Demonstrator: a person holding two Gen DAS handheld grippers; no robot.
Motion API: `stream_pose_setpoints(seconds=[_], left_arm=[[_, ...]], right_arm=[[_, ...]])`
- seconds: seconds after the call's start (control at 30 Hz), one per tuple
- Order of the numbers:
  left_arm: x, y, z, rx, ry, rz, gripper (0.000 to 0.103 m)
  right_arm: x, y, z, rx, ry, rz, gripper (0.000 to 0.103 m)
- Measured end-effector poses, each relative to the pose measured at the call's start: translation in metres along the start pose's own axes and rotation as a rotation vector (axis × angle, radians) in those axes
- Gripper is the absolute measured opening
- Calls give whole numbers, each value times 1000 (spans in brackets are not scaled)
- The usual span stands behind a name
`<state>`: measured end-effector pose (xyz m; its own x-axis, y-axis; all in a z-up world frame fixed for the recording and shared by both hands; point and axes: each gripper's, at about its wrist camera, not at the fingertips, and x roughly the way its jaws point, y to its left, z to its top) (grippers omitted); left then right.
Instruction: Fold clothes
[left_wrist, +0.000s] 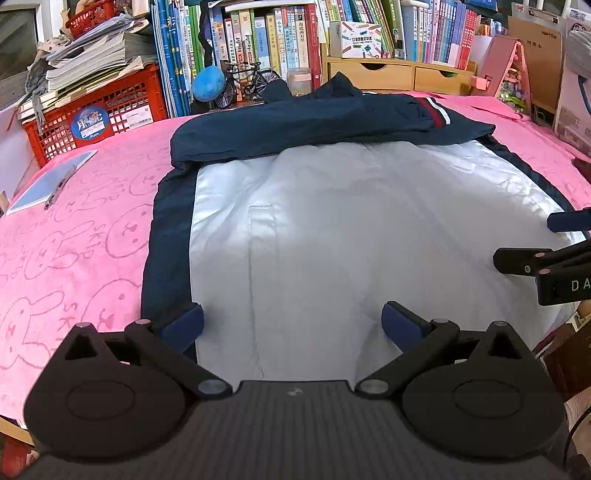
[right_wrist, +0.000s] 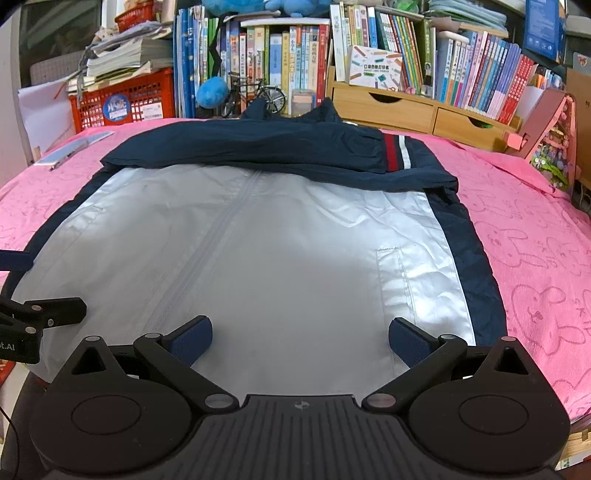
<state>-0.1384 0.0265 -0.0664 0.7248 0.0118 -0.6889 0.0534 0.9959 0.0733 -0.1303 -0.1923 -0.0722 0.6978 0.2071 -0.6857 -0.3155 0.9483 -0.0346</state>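
A jacket lies flat on the pink towel, its silvery white body (left_wrist: 332, 229) (right_wrist: 258, 251) facing up with navy side bands. Its navy sleeves (left_wrist: 314, 125) (right_wrist: 280, 151) are folded across the top, one cuff showing red and white stripes (right_wrist: 398, 152). My left gripper (left_wrist: 291, 328) stands open over the jacket's near hem, nothing between its blue pads. My right gripper (right_wrist: 300, 341) is open too, over the hem further right. The right gripper also shows at the right edge of the left wrist view (left_wrist: 546, 240), and the left gripper at the left edge of the right wrist view (right_wrist: 22, 288).
The pink rabbit-print towel (left_wrist: 74, 240) (right_wrist: 535, 258) covers the table. A clipboard with a pen (left_wrist: 51, 182) lies at far left. Behind stand a red crate (left_wrist: 96, 110) stacked with papers, a blue ball (left_wrist: 208, 83), a model bicycle (left_wrist: 251, 83), rows of books and wooden drawers (right_wrist: 417, 107).
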Motion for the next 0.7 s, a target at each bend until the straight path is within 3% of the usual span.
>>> stream_pose_setpoints(seconds=[0.7], left_arm=[[0,-3,-1,-13,3,-3,103]], right_arm=[[0,-1,-1,7,2,1,103]])
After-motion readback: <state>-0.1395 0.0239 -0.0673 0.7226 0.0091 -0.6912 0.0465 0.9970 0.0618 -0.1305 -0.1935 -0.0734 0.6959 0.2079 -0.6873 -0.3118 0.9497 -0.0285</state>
